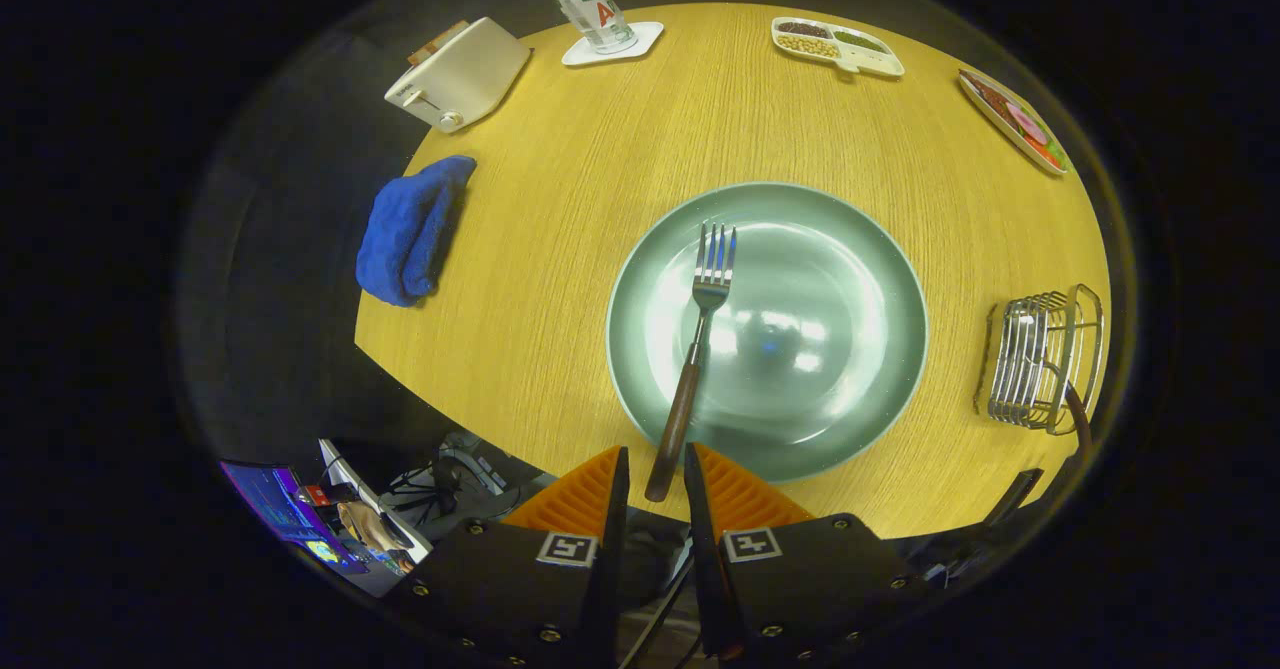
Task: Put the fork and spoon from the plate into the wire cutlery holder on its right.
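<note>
the hand-held gripper (657,479) is hovering with its fingers narrowly parted around the fork (693,354) handle's end, not visibly pressing. the fork is lying on the plate (860,249). next, i judge, closing, lifting and carrying right to the wire cutlery holder (1040,359).

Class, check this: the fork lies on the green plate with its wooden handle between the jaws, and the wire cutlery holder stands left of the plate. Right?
Not quite. In the gripper view the wire cutlery holder stands right of the plate, not left. The fork does lie on the plate, handle end between the jaws of the gripper.
</note>
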Demonstrator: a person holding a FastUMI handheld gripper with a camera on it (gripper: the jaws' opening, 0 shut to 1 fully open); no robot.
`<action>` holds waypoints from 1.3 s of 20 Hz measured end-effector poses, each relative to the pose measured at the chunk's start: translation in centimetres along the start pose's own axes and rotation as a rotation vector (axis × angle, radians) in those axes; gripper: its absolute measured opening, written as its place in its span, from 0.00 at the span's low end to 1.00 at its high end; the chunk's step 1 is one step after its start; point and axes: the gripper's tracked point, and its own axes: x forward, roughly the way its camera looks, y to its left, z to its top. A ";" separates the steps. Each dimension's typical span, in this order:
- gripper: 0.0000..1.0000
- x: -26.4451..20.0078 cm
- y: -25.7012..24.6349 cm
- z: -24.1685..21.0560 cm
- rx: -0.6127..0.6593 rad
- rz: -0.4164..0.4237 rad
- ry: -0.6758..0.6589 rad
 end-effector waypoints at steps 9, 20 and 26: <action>0.32 2.4 -2.5 0.4 -0.028 -0.071 0.040; 0.32 3.0 -5.3 -1.4 -0.152 -0.173 0.105; 0.09 2.7 -6.9 -1.3 -0.277 -0.216 0.092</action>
